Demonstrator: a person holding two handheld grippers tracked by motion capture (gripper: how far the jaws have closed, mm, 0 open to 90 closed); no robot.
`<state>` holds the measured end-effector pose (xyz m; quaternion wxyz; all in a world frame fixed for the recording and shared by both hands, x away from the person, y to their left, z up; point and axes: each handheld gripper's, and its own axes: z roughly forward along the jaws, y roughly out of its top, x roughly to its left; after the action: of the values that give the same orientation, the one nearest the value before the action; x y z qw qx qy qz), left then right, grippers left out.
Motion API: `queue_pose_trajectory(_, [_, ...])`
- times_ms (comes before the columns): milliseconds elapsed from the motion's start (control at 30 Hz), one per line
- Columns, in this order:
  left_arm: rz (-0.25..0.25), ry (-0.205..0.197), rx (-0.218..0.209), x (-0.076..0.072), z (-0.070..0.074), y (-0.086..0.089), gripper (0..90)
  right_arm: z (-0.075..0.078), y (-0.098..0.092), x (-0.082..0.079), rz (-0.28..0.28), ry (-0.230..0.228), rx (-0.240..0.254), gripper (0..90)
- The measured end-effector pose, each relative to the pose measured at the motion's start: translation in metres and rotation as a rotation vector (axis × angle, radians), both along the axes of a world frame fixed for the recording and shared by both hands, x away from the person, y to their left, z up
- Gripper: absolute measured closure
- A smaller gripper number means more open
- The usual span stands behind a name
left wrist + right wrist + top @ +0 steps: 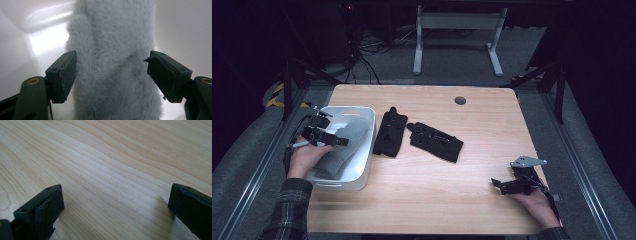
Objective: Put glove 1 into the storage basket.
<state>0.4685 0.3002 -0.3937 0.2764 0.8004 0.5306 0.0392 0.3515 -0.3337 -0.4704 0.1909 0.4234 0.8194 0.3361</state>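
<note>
- Pale wooden table (422,200) stands in a dark room, bearing a white plastic bin (367,150) at its left side.
- Fluffy grey fabric item (344,145) lies inside that bin.
- Left gripper (343,141) hovers over it, jaws apart, fabric between them, pads not pressing.
- Right gripper (495,184) rests low at the table's right, jaws wide apart over bare wood.
- Two black gloves (390,132) (435,141) lie mid-table.

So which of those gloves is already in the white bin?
The fluffy grey glove; both black gloves lie on the wooden table.
</note>
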Motion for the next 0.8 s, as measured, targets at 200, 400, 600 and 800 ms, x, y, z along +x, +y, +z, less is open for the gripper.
queue_pose_trajectory(200, [-0.039,-0.058,-0.022,-0.01,0.02,-0.008,20.2,0.0,0.0,0.0,0.0,0.0,0.0,0.5])
queue_pose_trajectory(400, [-0.094,-0.124,-0.067,-0.022,0.037,-0.029,18.2,0.0,0.0,0.0,0.0,0.0,0.0,0.5])
queue_pose_trajectory(600, [-0.147,-0.153,-0.092,-0.032,0.041,-0.056,17.1,0.0,0.0,0.0,-0.001,0.001,0.0,0.5])
queue_pose_trajectory(800, [-0.213,-0.193,-0.106,-0.042,0.043,-0.09,16.4,0.0,0.0,0.0,-0.001,0.0,0.0,0.5])
